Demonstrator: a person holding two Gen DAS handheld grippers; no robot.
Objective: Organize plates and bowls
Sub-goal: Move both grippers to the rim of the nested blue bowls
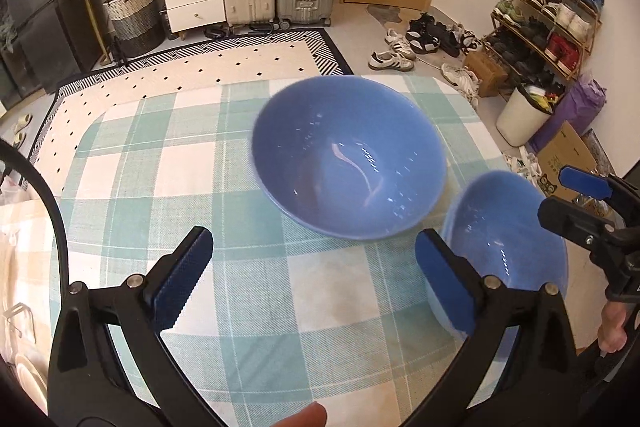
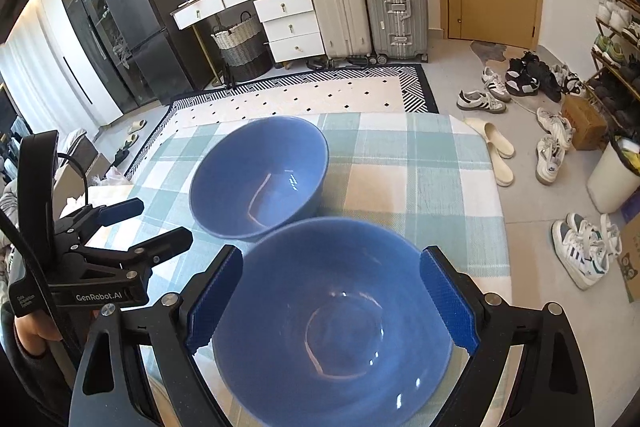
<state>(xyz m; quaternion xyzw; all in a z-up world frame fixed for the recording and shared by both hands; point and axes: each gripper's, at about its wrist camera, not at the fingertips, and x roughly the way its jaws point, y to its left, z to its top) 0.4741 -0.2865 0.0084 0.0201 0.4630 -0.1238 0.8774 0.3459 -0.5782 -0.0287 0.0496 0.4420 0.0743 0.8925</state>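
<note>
Two blue bowls are on the checked tablecloth. The far bowl (image 1: pixel 348 155) stands upright on the cloth and also shows in the right wrist view (image 2: pixel 260 175). The near bowl (image 2: pixel 332 319) sits between my right gripper's (image 2: pixel 332 303) blue pads, which press its rim on both sides; it shows at the right of the left wrist view (image 1: pixel 508 243). My left gripper (image 1: pixel 312 275) is open and empty over the cloth, in front of the far bowl and left of the near bowl. It shows in the right wrist view (image 2: pixel 132 223).
The table (image 1: pixel 224 307) has a green and white checked cloth. Beyond it are a patterned rug (image 2: pixel 304 91), two suitcases (image 2: pixel 364 3), white drawers (image 2: pixel 288 23), a woven basket (image 2: pixel 240 43), loose shoes (image 2: pixel 552 155), and a shoe rack (image 1: pixel 544 11).
</note>
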